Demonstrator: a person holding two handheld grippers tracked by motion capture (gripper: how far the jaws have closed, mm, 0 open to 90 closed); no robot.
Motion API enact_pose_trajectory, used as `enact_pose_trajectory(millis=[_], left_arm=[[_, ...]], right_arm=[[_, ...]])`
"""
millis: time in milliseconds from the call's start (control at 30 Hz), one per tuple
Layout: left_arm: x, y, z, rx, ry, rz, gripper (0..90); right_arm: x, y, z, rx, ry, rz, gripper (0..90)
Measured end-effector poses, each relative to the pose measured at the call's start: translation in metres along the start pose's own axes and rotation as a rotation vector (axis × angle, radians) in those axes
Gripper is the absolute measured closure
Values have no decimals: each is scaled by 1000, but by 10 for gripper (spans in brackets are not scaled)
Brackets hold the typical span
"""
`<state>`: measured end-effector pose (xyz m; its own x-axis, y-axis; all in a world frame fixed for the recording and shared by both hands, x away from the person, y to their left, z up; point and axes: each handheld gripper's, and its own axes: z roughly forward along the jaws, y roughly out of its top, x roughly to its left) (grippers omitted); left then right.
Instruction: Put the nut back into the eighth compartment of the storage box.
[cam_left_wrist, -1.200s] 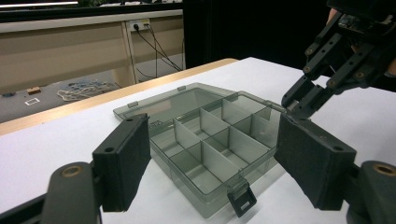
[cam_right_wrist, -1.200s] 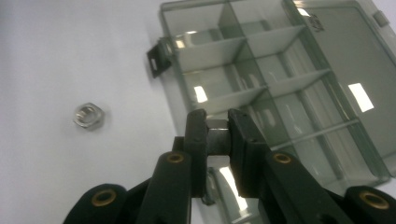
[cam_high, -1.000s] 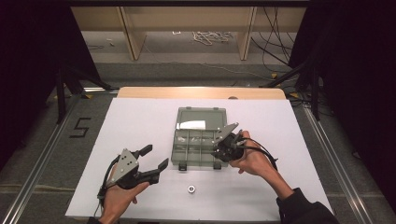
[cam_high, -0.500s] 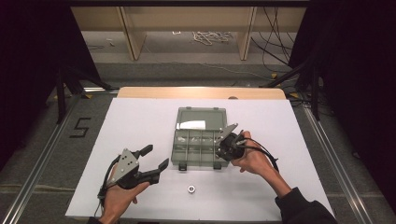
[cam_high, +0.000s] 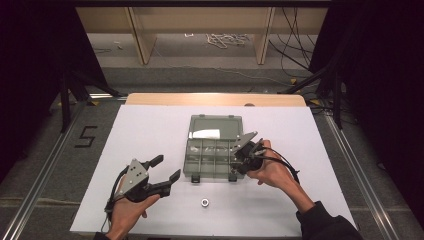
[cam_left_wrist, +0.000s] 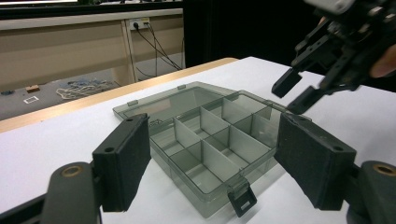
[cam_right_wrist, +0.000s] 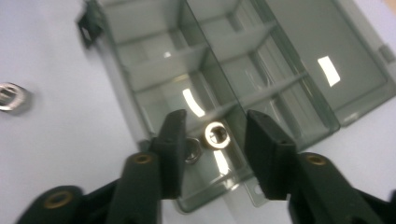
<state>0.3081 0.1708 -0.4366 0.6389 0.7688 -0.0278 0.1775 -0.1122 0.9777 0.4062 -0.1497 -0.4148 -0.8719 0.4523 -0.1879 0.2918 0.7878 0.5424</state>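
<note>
**A:** What are your fingers doing right now?

**B:** My right gripper (cam_right_wrist: 212, 140) has its black jaws parted, and nothing is pinched between them. Just beyond them a small round silver nut (cam_right_wrist: 217, 134) lies in a corner cell of the smoke-grey clear plastic compartment box (cam_high: 212, 150). A second silver nut (cam_right_wrist: 191, 149) sits just beside it, half hidden by one jaw. I judge I'm poised over that cell because the nuts belong there.

**A:** And your left?

**B:** My left gripper (cam_high: 162, 170) rests spread wide on the white tabletop (cam_high: 150, 130), holding nothing. It points toward the box from the side, well apart from the work, so it stays out of the right one's way.

**A:** Anything left outside the box?

**B:** One loose silver nut (cam_high: 204, 202) lies on the white surface in front of the box, between my two hands. My guess is it goes in next.

**A:** Why is the lid laid flat?

**B:** The hinged lid (cam_high: 216, 127) lies open behind the cells, which keeps every cell reachable from above.
</note>
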Motion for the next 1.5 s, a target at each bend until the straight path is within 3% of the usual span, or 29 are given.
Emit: enact_pose_trajectory(millis=[133, 200, 300, 600, 700, 967, 1500], left_arm=[[0, 0, 0, 1, 0, -1, 258], [0, 0, 0, 2, 1, 2, 257], [0, 0, 0, 0, 1, 1, 258], [0, 0, 0, -3, 4, 2, 257], [0, 1, 0, -6, 4, 2, 258], [1, 1, -1, -9, 5, 6, 257], [1, 2, -2, -15, 8, 3, 256]], right_arm=[[16, 8, -9, -51, 17, -16, 411], [28, 10, -11, -72, 52, -16, 345], [42, 13, -11, -73, 114, -45, 330], [70, 19, 5, -37, 174, -108, 270], [77, 18, 13, -20, 198, -101, 288], [93, 18, 29, 38, 244, -140, 360], [108, 20, 48, 90, 265, -150, 502]])
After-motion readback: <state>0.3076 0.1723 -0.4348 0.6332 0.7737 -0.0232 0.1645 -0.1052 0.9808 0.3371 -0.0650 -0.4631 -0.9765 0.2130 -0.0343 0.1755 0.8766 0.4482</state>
